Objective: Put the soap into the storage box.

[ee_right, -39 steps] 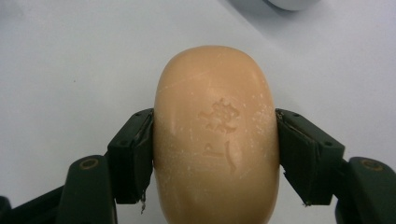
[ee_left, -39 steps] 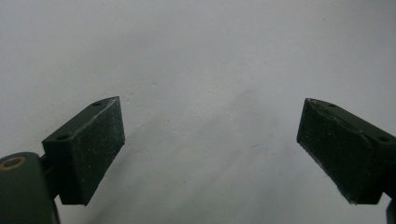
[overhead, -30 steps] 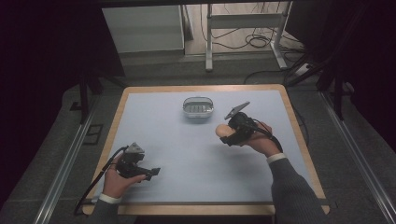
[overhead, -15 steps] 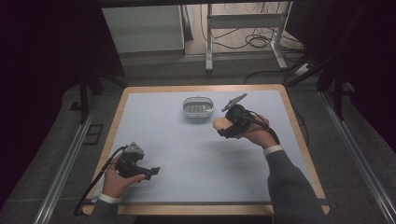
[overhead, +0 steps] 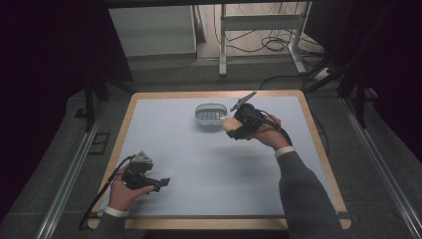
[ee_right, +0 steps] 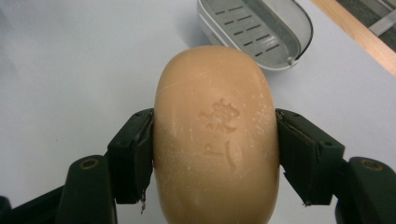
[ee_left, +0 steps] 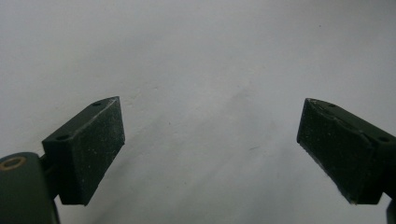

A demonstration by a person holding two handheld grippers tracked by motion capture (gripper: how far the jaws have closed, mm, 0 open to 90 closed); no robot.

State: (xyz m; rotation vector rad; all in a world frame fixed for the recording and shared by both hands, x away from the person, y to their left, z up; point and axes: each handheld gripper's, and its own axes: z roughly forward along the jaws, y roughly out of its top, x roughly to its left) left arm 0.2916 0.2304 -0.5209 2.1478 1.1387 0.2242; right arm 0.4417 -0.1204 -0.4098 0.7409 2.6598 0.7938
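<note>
I am carrying the oval tan bar of soap [ee_right: 217, 135], stamped with an embossed mark, in my right gripper [overhead: 234, 128], and its two black jaws are clamping the bar across its width, one pad on each flank. Compared with a second ago, the right hand is now further toward the far side of the pale blue table top [overhead: 199, 169] and a little higher, so the soap is off the surface and is hanging just beside the near right edge of the shallow grey plastic soap dish [overhead: 209, 115] with its slotted insert. In the right gripper view that dish [ee_right: 261, 30] is lying ahead of the bar and slightly to the right, empty and open.

I read this as the approach closing: the lift is done and the bar is nearly over the dish, so what is left, I judge, is a short move across the rim and a gentle lowering before letting go.

My left gripper [overhead: 158, 182] is resting near the front left of the table, jaws spread wide with nothing between them.
</note>
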